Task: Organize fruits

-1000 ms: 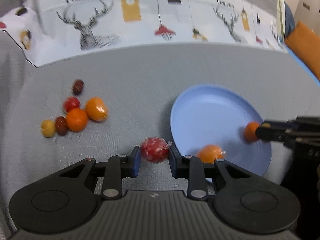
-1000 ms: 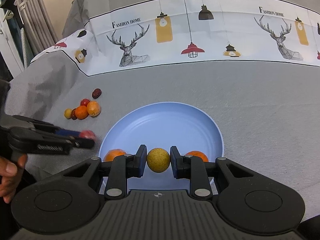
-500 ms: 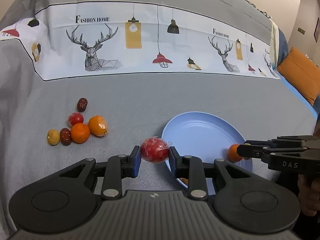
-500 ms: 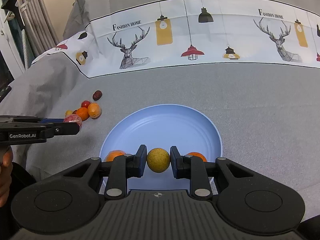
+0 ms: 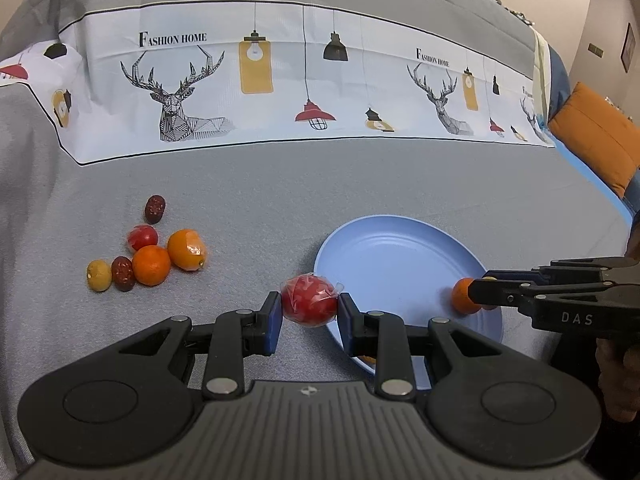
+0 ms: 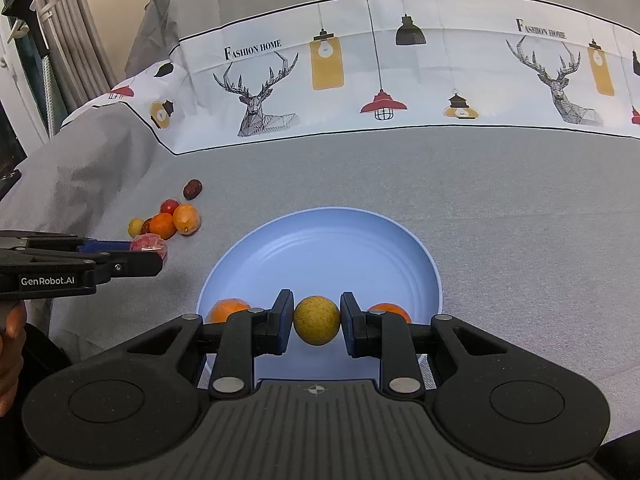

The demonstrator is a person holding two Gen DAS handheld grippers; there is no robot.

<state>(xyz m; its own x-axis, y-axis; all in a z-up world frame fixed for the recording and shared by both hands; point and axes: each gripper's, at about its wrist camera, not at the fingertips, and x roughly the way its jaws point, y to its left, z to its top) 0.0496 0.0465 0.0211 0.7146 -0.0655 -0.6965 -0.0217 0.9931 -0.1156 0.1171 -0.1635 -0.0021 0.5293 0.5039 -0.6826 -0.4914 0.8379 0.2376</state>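
With the left hand-held gripper (image 5: pixel 309 312) clenching the wrapped red fruit (image 5: pixel 308 305), carry it fully over the blue plate (image 5: pixel 400 252) and lower before letting go.

"fashion home" on the printed cloth band (image 5: pixel 304 80), "genrobot.ai" on the left claw (image 6: pixel 146 254), seemingly "das" on the right claw (image 5: pixel 482 296)

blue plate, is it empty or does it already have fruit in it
Not empty. The blue plate already holds two orange fruits near its front edge, either side of the right gripper, which grips a yellow fruit.
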